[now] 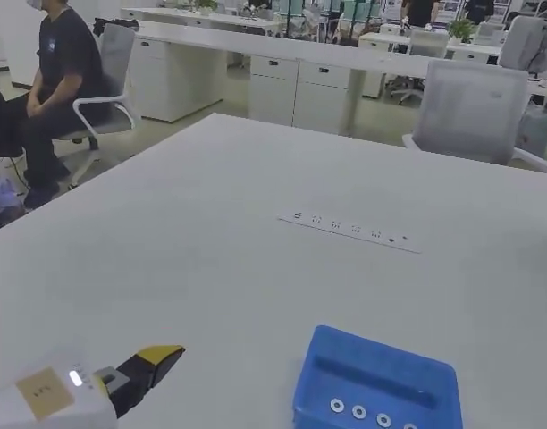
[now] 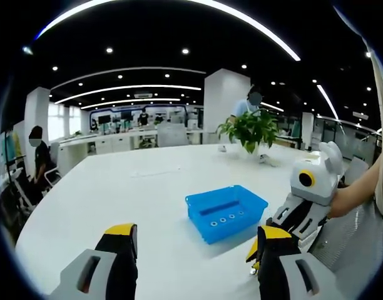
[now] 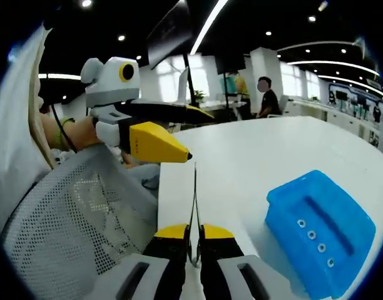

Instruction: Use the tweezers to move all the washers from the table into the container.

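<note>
A blue container [image 1: 381, 380] stands on the white table [image 1: 166, 250] at the near right, with several washers [image 1: 358, 413] lying in a row inside it. My left gripper [image 1: 153, 366] is low at the near left, pointing toward the container [image 2: 226, 212]; its jaws [image 2: 194, 240] stand wide open with nothing between them. My right gripper [image 3: 194, 234] is shut on thin metal tweezers [image 3: 194, 200], whose closed tips point away from it. The container [image 3: 320, 231] and washers [image 3: 313, 240] lie to their right. The left gripper [image 3: 194, 134] hangs open above the tweezers' tips.
A socket strip [image 1: 349, 231] is set into the tabletop beyond the container. A mesh chair [image 3: 85, 219] is close beside the right gripper. A potted plant [image 2: 251, 128] stands at the table's far side. A person sits on a chair [image 1: 59, 80] at the far left.
</note>
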A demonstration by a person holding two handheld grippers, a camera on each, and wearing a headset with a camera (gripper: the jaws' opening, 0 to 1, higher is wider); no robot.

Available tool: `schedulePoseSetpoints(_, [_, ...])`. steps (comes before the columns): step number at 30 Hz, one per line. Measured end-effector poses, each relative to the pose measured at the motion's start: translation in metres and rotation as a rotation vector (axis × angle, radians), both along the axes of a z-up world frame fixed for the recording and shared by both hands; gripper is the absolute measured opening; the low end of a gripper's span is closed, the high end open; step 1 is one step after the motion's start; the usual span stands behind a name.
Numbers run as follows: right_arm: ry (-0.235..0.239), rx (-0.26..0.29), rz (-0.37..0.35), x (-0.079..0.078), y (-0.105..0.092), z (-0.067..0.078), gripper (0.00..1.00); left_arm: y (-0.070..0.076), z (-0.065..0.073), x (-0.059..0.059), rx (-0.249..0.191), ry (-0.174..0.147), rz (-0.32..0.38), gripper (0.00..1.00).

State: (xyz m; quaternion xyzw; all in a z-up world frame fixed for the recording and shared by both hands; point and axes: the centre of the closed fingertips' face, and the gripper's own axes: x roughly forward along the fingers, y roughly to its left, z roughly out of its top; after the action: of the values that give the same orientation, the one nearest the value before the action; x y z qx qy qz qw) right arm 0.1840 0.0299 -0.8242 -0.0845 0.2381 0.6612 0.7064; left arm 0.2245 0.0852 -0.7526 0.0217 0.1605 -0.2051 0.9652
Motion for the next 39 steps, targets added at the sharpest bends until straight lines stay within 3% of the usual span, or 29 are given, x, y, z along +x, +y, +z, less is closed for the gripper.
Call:
schedulePoseSetpoints(5, [0.025, 0.011, -0.033, 0.012, -0.01, 0.004, 0.03, 0.0, 0.0, 0.0, 0.0, 0.0, -0.001, 0.79])
schedulePoseSetpoints(11, [0.054, 0.067, -0.101, 0.033, -0.012, 0.018, 0.03, 0.001, 0.001, 0.0, -0.002, -0.003, 0.003, 0.79])
schedulePoseSetpoints(16, [0.087, 0.153, -0.174, 0.058, -0.007, 0.039, 0.03, 0.002, 0.001, 0.0, -0.002, -0.003, 0.006, 0.79])
schedulePoseSetpoints(24, [0.097, 0.209, -0.249, 0.094, -0.004, 0.054, 0.03, 0.003, 0.001, 0.0, -0.005, -0.004, 0.012, 0.79])
schedulePoseSetpoints(27, [0.073, 0.203, -0.284, 0.11, -0.004, 0.053, 0.03, 0.003, 0.001, 0.0, -0.005, -0.005, 0.013, 0.79])
schedulePoseSetpoints(30, [0.078, 0.2, -0.317, 0.123, -0.003, 0.049, 0.03, 0.004, 0.001, 0.0, -0.005, -0.005, 0.014, 0.79])
schedulePoseSetpoints(39, [0.075, 0.148, -0.373, 0.153, 0.004, 0.024, 0.03, 0.004, 0.003, 0.001, -0.021, -0.008, 0.018, 0.79])
